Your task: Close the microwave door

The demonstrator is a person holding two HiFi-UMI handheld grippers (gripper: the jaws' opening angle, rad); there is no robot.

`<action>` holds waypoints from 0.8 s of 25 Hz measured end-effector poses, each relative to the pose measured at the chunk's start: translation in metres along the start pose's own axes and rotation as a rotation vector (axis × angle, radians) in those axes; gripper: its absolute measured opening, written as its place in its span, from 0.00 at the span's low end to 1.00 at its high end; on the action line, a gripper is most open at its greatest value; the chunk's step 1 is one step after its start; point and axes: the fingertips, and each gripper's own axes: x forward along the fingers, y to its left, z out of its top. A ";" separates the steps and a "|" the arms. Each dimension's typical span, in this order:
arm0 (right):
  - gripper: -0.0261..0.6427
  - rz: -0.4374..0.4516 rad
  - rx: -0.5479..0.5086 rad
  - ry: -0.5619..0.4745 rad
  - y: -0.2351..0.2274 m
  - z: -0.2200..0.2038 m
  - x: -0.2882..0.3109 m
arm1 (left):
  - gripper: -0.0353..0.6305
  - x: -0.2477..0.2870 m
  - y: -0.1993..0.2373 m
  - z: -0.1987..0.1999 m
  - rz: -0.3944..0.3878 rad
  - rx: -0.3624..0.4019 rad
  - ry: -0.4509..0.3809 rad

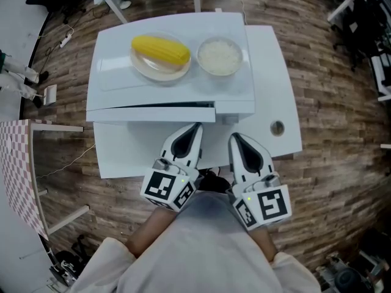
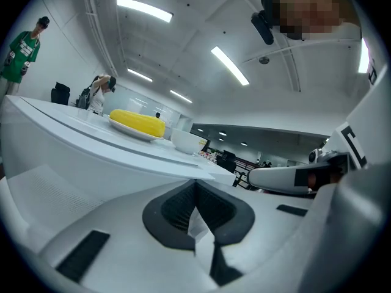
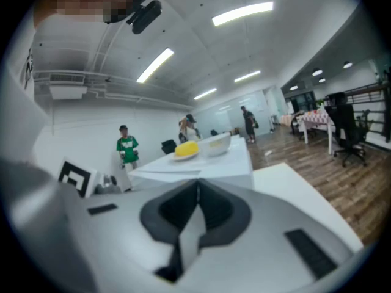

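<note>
The left tool [image 1: 195, 127] and the right tool [image 1: 234, 137] are hovering side by side over the near edge of the bench [image 1: 122, 157] — both with jaws pressed together, pinching nothing and touching nothing. One shut tip should be pushing flat and slowly on the free edge of the microwave door [image 1: 153, 113], which seems to be standing slightly ajar just beyond — so the corn [image 1: 160, 49] and the bowl [image 1: 220, 57] on the microwave [image 1: 116, 60] are not sliding.
</note>
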 end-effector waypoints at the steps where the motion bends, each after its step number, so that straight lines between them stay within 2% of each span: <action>1: 0.07 0.000 0.000 0.001 0.000 -0.001 0.001 | 0.07 0.000 0.001 0.000 0.002 -0.002 -0.001; 13: 0.07 -0.023 0.001 -0.009 -0.012 0.009 0.013 | 0.07 0.019 -0.006 -0.002 -0.051 -0.007 0.023; 20: 0.07 -0.027 0.008 -0.010 -0.014 0.012 0.019 | 0.08 0.037 -0.031 -0.001 -0.162 0.032 0.052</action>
